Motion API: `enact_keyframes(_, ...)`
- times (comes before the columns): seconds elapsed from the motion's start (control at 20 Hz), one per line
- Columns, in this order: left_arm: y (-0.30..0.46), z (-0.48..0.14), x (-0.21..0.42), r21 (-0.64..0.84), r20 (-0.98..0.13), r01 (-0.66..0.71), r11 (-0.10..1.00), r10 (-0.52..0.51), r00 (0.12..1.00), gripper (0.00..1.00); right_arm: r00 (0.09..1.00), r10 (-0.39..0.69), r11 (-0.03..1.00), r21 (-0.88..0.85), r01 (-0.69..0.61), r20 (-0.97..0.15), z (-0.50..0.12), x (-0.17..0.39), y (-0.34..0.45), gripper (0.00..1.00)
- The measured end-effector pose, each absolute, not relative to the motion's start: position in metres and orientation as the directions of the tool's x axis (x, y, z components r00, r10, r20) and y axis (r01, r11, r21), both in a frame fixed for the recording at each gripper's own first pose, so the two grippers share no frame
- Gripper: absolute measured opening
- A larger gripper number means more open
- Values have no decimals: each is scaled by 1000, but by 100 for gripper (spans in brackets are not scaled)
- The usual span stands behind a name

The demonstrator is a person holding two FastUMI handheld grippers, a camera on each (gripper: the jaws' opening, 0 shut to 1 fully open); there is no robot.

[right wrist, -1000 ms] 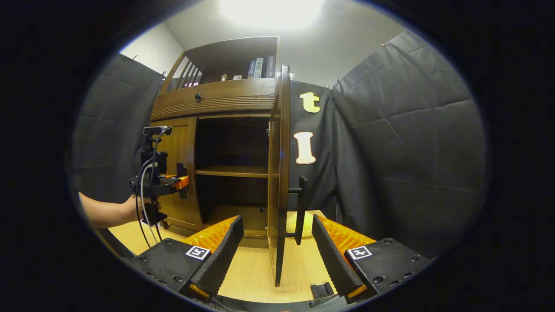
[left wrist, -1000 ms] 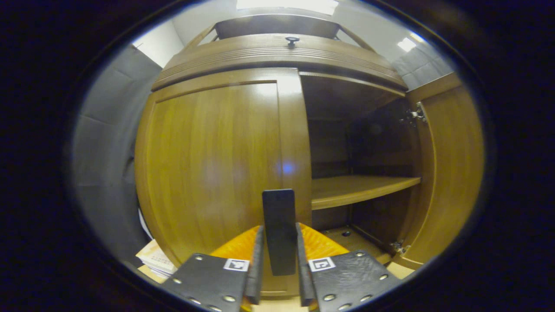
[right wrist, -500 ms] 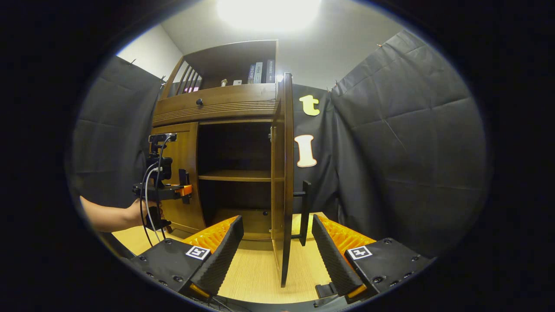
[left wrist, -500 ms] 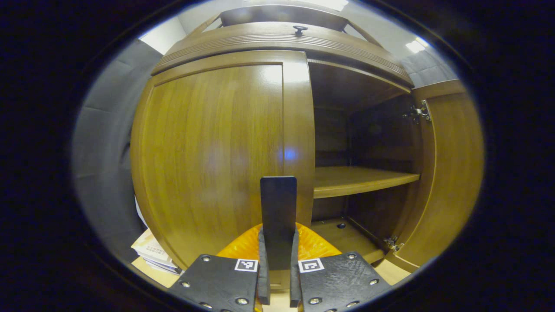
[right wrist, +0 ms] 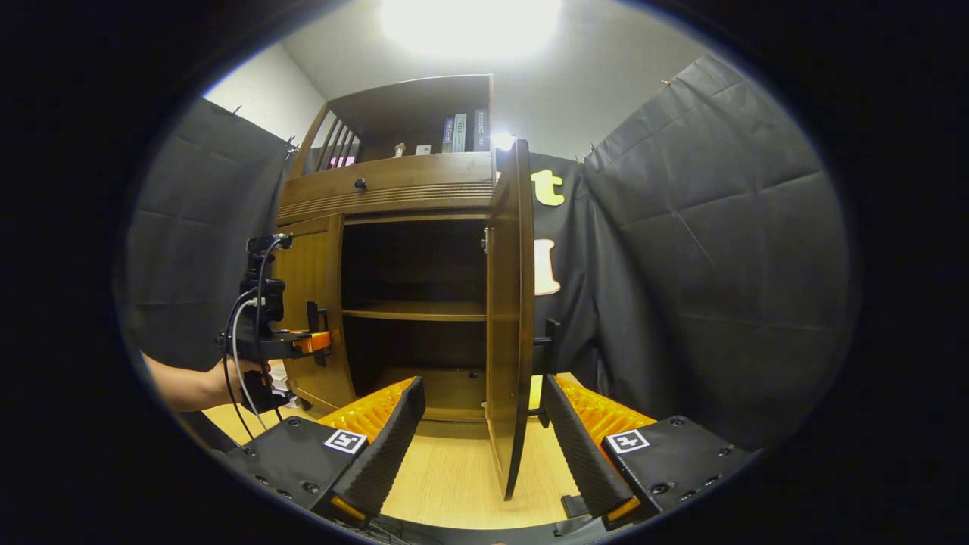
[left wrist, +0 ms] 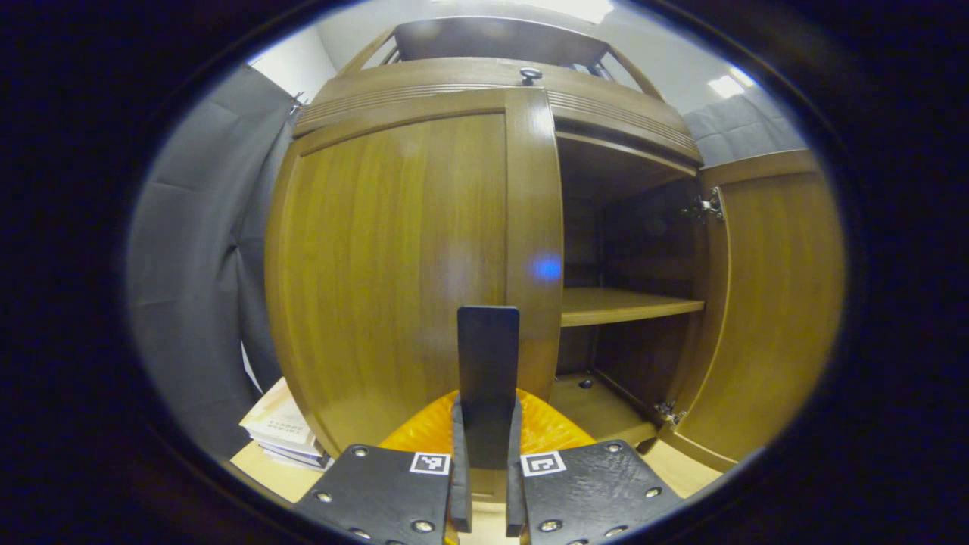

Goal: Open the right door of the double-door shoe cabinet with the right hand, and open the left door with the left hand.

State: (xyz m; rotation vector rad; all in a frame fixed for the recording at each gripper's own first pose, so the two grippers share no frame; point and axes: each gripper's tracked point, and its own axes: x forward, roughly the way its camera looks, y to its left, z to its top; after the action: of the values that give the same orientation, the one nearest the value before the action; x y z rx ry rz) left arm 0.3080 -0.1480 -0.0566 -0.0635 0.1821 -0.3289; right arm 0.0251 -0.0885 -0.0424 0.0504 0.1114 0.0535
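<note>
At the cabinet front: the shoe cabinet (right wrist: 394, 189) stands on the pale wooden floor (right wrist: 454, 484), against the black cloth wall.
Right door: the right door (right wrist: 509, 318) is swung out wide, edge-on in the right gripper view, showing the dark inside and a shelf (left wrist: 624, 305).
Left door: the left door (left wrist: 409, 257) lies flush, or nearly so, with the cabinet front.
Left gripper: the left gripper (left wrist: 484, 484) has its fingers pressed together on the left door handle (left wrist: 488, 378), a dark upright bar near the door's right edge.
Right gripper: the right gripper (right wrist: 481, 439) is spread wide and holds nothing; the open door's edge stands between its fingers without touching them.
Other things: a stack of papers (left wrist: 280, 428) lies on the floor at the cabinet's left foot.
Step in hand: by my reading the right half is done and the left door is gripped, ready for the pull.
Next move: it calls for drawing the handle near and leftward in an arc about the left hinges, grip held firm.
</note>
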Motion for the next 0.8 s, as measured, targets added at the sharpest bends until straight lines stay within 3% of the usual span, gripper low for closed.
enact_keyframes(0.8,-76,-55,231,-99,-167,276,956,-289,943,17,987,131,990,72,-124,-92,-33,10,-37,97)
